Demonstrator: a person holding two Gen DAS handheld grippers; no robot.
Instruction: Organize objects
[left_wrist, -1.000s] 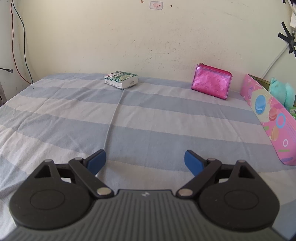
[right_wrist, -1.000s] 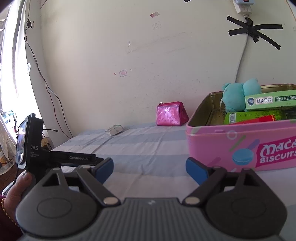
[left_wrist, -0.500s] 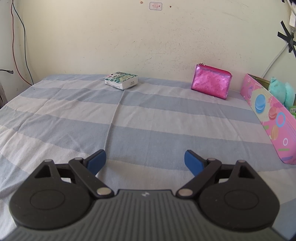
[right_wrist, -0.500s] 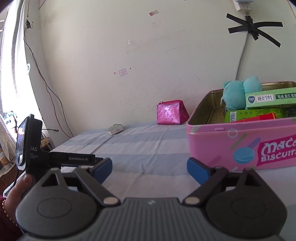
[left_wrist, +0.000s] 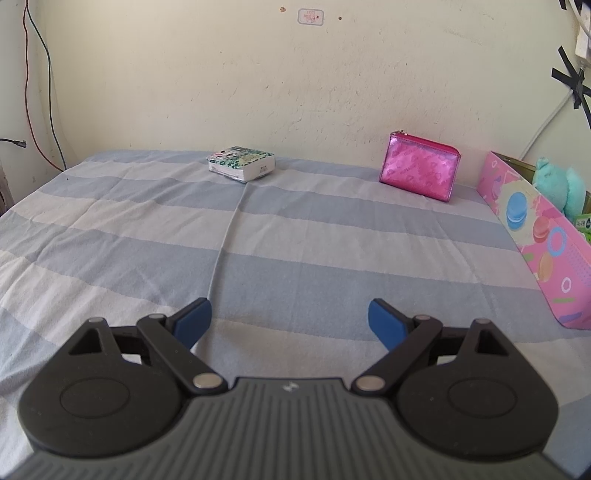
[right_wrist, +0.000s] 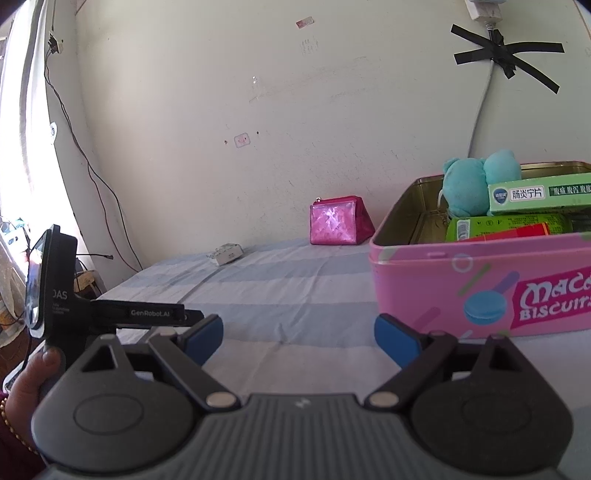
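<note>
Striped sheet (left_wrist: 295, 229) | purse (left_wrist: 421, 171) well beyond left tongs (left_wrist: 290, 321) (empty, probably)

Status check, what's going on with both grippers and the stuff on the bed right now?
Left gripper open, empty. Right gripper open, empty. Purse and small packet loose by the wall; tin part-filled. Nothing blocking either.

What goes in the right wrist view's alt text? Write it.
The open, empty right gripper hovers over a blue-and-white striped sheet beside an open pink biscuit tin holding a teal plush and green boxes. A shiny pink pouch stands by the wall.
</note>
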